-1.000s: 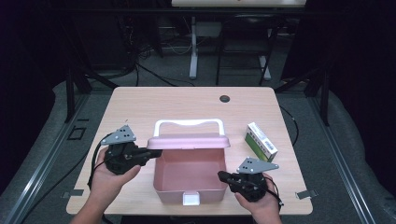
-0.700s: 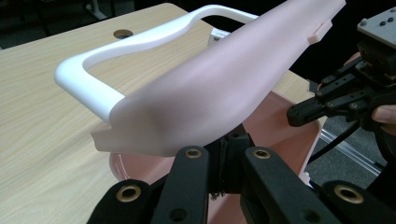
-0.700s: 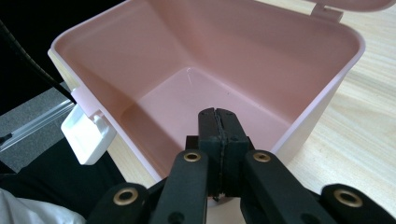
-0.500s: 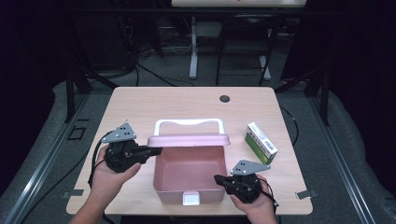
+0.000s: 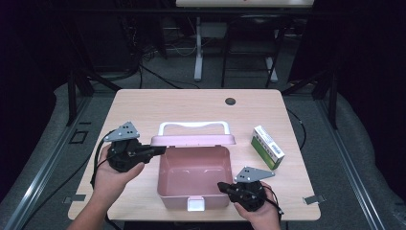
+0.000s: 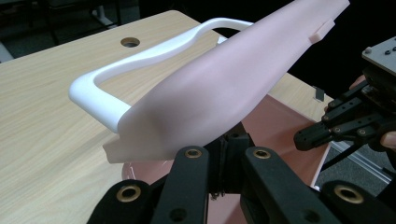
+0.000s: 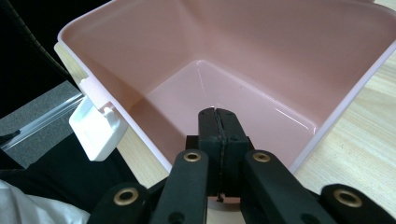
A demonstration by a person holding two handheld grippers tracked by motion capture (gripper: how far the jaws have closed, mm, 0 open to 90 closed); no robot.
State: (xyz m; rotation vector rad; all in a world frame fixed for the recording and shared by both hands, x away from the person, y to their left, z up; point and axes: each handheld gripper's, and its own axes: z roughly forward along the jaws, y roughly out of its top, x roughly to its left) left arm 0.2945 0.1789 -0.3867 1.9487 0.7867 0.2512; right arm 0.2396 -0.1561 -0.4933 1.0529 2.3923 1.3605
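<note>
A pink plastic box [image 5: 164, 184] stands open near the table's front edge, its inside bare [image 7: 201, 88]. Its lid [image 5: 191, 140] is tipped up at the back, and a white handle [image 5: 194, 125] sticks out behind it. My left gripper [image 5: 160, 150] is shut, its tips at the lid's left end; in the left gripper view the lid [image 6: 224, 88] lies over the tips of the left gripper [image 6: 227, 140]. My right gripper [image 5: 221, 185] is shut with nothing in it, its tips just over the box's right front rim; the right gripper [image 7: 218, 114] points into the box.
A green and white carton [image 5: 268, 146] lies on the table to the right of the box. A white latch [image 5: 195, 205] sticks out from the box's front wall. A round dark hole [image 5: 231, 101] sits near the table's far edge.
My right gripper has shifted slightly left and toward the front, closer to the box's front right corner. The left gripper and the lid have stayed where they were.
</note>
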